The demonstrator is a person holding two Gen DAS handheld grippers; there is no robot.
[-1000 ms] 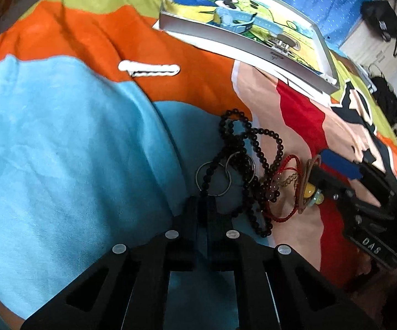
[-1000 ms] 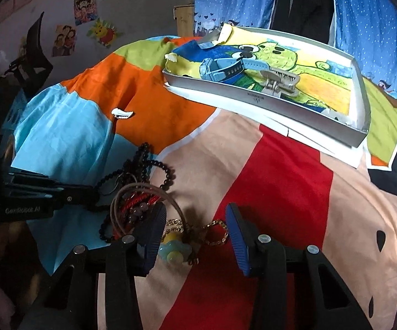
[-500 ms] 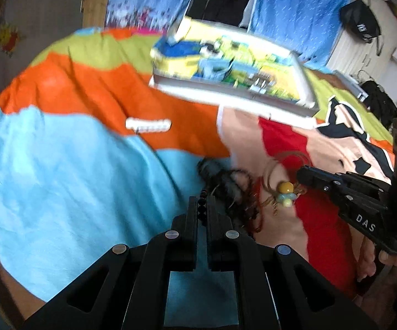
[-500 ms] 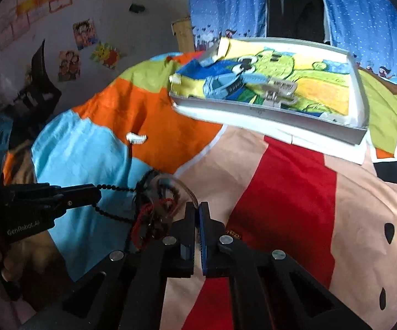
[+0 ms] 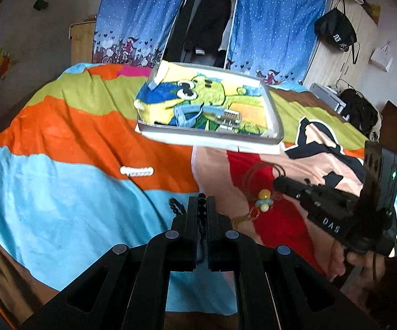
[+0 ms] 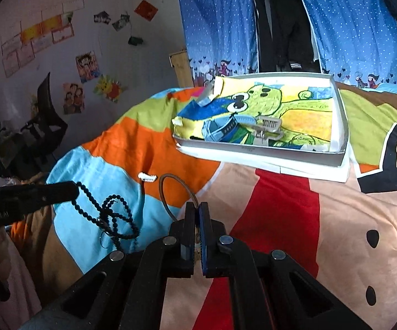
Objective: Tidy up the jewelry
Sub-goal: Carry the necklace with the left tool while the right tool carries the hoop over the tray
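While both grippers hang above a bedspread (image 6: 281, 233) of bright colour blocks — sky blue, orange, green, red and peach — each has a piece of jewellery pinched in it. On the left, the left gripper (image 6: 73, 191) is clamped shut on a long string of small black beads (image 6: 116, 217), which dangles in tangled loops with a thin metal ring caught in it, over the blue patch. Just beyond it a small white toothed hair clip (image 6: 147, 177) lies on the orange band. Further right, the right gripper (image 6: 197, 206) has its blue-padded jaws closed tight on a brown cord necklace (image 6: 171, 189); the cord arches up in a loop, and its yellow and pale-green bead pendant (image 5: 264, 200) hangs below the tips. Toward the far edge of the bedspread, right of centre, sits a shallow white rectangular tray (image 6: 261, 151) lined with a cartoon drawing — a blue watch strap (image 6: 220, 129) and a grey claw clip (image 6: 267, 128) lie inside.
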